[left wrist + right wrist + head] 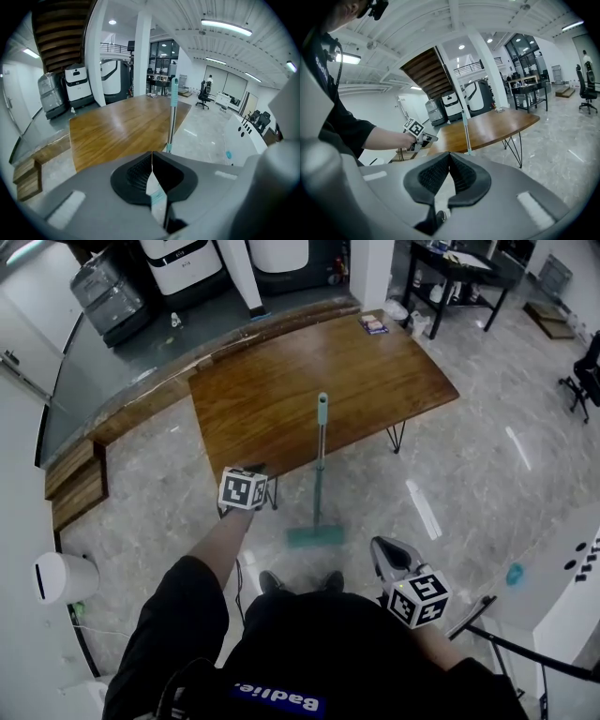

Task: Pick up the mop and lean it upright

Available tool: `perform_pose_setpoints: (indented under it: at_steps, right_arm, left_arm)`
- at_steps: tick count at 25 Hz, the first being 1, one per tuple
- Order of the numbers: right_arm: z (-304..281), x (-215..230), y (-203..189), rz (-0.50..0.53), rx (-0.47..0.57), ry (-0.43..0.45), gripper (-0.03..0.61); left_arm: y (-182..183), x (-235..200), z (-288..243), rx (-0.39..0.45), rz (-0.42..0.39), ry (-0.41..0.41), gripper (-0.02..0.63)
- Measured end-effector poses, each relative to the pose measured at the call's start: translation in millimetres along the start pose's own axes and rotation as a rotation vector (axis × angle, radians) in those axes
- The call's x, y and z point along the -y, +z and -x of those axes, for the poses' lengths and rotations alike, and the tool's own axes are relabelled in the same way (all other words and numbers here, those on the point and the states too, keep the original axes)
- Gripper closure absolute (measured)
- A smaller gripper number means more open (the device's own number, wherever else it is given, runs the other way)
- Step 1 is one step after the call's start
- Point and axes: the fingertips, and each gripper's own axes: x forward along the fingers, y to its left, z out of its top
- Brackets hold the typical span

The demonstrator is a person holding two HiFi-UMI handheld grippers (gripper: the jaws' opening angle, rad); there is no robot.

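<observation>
Head view looks steeply down; both gripper views face the shared mop (319, 474) and table (281, 390)

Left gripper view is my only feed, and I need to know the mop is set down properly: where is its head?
Observer: The head view shows the mop head flat on the floor, just ahead of the person's shoes.
Operator: Is the right gripper on it?
Observer: No. The right gripper is apart from the mop, with its jaws together and nothing between them.
</observation>
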Motion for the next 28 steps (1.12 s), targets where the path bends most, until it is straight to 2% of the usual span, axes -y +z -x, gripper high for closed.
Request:
perform_pose_setpoints:
  at_steps: [12, 17, 22, 28]
  right_arm:
    - [-21.6, -42.8, -0.7, 0.075, -0.019, 0.171, 0.572]
    - [-30.9, -73.1, -2.1, 0.121, -0.034, 0.219, 0.572]
    - [-36.9, -92.0, -4.2, 0.135, -0.036, 0.226, 0.572]
    - [-40.6, -150.2, -16.9, 0.188, -0.035, 0.251, 0.574]
  left_arm:
    - [-19.0, 4.1, 85.2, 0.107, 0.064, 0.040, 0.594]
    - [-21.9, 17.8, 128.7, 0.181, 0.083, 0.002, 0.594]
    - [-26.5, 37.1, 171.4, 0.265, 0.117, -0.067, 0.594]
    - [-51.9, 52.9, 245.2, 0.393, 0.162, -0.100, 0.594]
